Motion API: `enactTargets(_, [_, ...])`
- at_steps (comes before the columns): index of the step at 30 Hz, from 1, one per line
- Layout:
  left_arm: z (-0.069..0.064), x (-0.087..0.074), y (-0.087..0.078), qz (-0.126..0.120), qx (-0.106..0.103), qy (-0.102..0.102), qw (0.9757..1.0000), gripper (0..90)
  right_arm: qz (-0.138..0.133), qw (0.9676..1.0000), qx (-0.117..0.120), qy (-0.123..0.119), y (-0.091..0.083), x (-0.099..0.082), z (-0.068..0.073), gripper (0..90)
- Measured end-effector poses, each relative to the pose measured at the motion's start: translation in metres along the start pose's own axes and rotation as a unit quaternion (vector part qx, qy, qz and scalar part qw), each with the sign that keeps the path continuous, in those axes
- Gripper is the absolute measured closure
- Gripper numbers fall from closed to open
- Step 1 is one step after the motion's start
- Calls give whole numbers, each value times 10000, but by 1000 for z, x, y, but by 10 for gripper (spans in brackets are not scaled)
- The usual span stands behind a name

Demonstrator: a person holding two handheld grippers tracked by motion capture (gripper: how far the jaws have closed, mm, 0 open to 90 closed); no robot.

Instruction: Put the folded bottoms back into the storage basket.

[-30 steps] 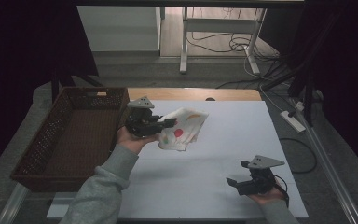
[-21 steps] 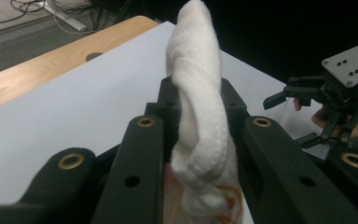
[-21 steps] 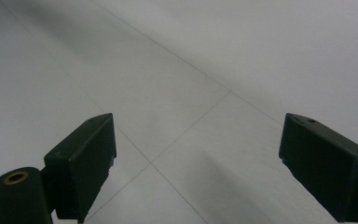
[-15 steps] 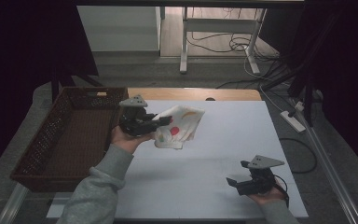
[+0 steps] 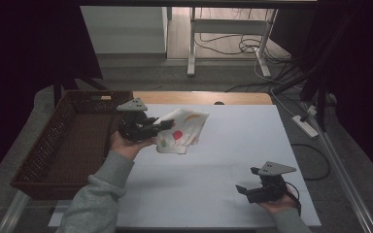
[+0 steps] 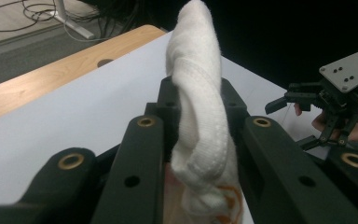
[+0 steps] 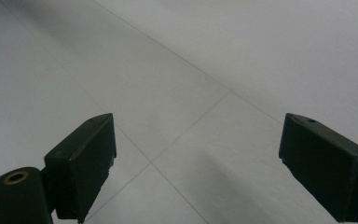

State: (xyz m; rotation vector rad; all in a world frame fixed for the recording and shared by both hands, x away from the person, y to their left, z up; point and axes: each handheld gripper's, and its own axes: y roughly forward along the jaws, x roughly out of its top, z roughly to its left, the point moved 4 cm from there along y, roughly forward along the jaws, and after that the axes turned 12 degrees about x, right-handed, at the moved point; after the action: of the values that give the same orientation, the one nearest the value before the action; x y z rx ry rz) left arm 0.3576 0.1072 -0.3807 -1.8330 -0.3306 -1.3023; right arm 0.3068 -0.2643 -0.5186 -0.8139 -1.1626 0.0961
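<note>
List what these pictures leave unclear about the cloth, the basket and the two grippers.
- Cloth: its print, too small in the high view; in the left gripper view the jaws cover the lower part.
- Basket: its inside is too dark in the high view to tell what it holds.
- Left gripper: pads hidden by the cloth.
- Right gripper: its underside, hidden by the hand in the high view.

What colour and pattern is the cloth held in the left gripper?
White cloth with red and orange printed shapes, clearest in the high view.
</note>
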Motion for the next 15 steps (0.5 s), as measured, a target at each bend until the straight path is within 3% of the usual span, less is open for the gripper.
enactTargets(15, [9,-2,-10,-84,78,-91,9999,758,-13,10000,-3,3,0,0,0,114])
